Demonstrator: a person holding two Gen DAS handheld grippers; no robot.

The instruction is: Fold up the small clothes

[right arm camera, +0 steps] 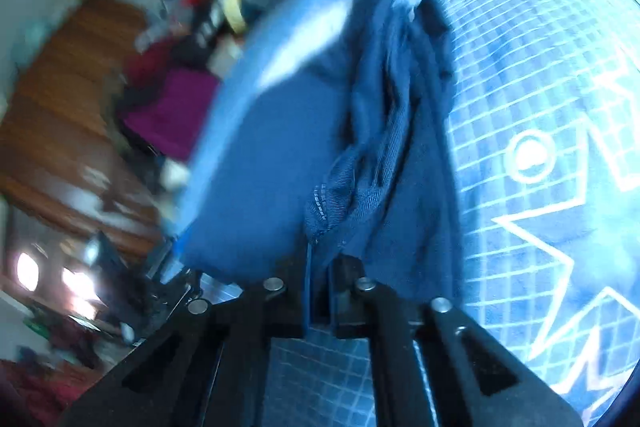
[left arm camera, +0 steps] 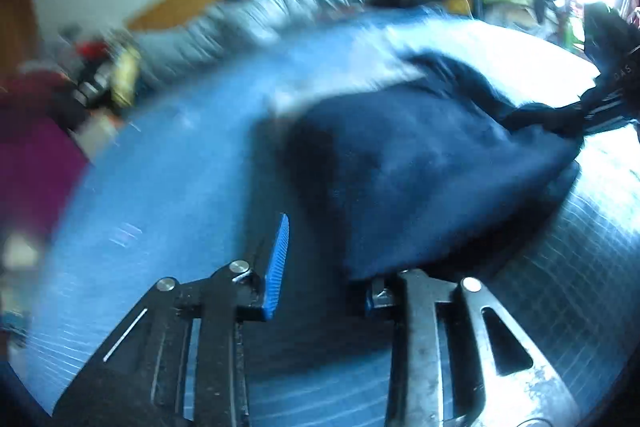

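A dark navy garment (left arm camera: 420, 171) is lifted and stretched over the blue gridded mat (left arm camera: 160, 207). My left gripper (left arm camera: 320, 267) is open; its left blue pad (left arm camera: 278, 259) shows bare, and the cloth's lower edge drapes over the right finger. At the far right of the left wrist view the other gripper (left arm camera: 616, 87) pinches a bunched corner of the cloth. In the right wrist view my right gripper (right arm camera: 318, 287) is shut on the navy garment (right arm camera: 380, 155), whose stitched hem hangs at the jaws. Both views are motion-blurred.
The blue mat (right arm camera: 540, 107) has white grid lines and star outlines. A grey quilted cover (left arm camera: 260, 11) lies behind it. A magenta cloth (left arm camera: 32, 167) and clutter (left arm camera: 100, 75) sit at the left, a wooden cabinet (right arm camera: 60, 107) beyond.
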